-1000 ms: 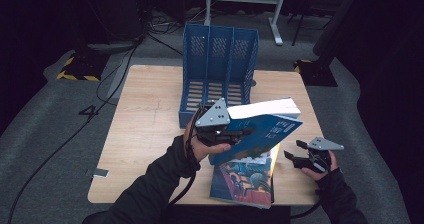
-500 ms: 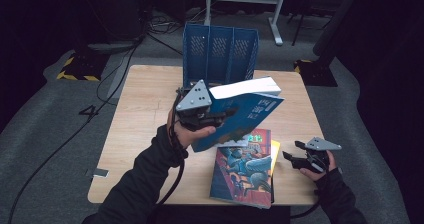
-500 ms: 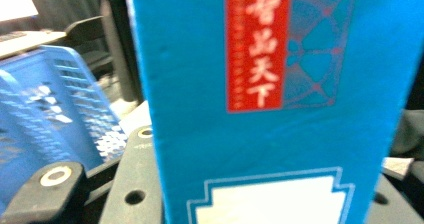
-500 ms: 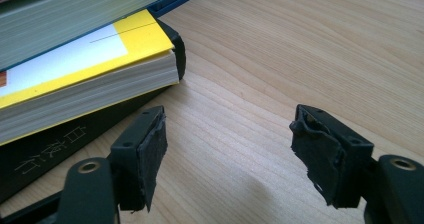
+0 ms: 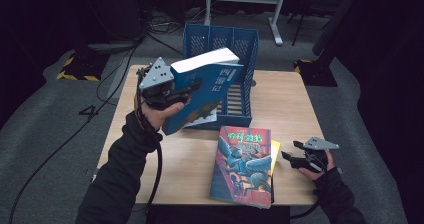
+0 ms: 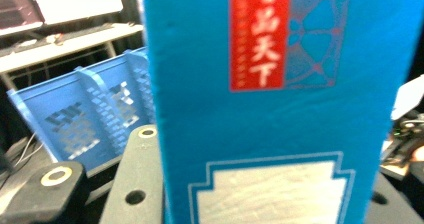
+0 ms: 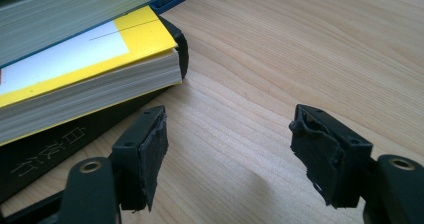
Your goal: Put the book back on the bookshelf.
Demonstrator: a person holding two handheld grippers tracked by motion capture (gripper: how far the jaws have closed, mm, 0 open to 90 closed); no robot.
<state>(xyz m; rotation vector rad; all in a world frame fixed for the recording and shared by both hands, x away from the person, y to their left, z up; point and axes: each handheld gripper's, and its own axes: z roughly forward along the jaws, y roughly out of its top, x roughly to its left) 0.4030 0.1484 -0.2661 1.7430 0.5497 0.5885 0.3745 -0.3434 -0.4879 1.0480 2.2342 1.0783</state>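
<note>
Book (image 5: 207,86) — clamped in left gripper (image 5: 172,91), lifted off the stack (image 5: 242,164) toward the rack (image 5: 222,44) at twelve o'clock; we judge filing next. Right gripper (image 5: 292,156) open, empty — four o'clock.

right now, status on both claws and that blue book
Left claw clamped on blue book, held tilted above blue file rack. Right claw open, empty, beside book stack. Nothing in the way.

Left gripper (image 5: 192,85) and right gripper (image 5: 290,152): black bodies carrying grey three-cornered plates, trailing black cables; person wearing dark long sleeves; black fingers (image 7: 150,154) showing worn padding.
</note>
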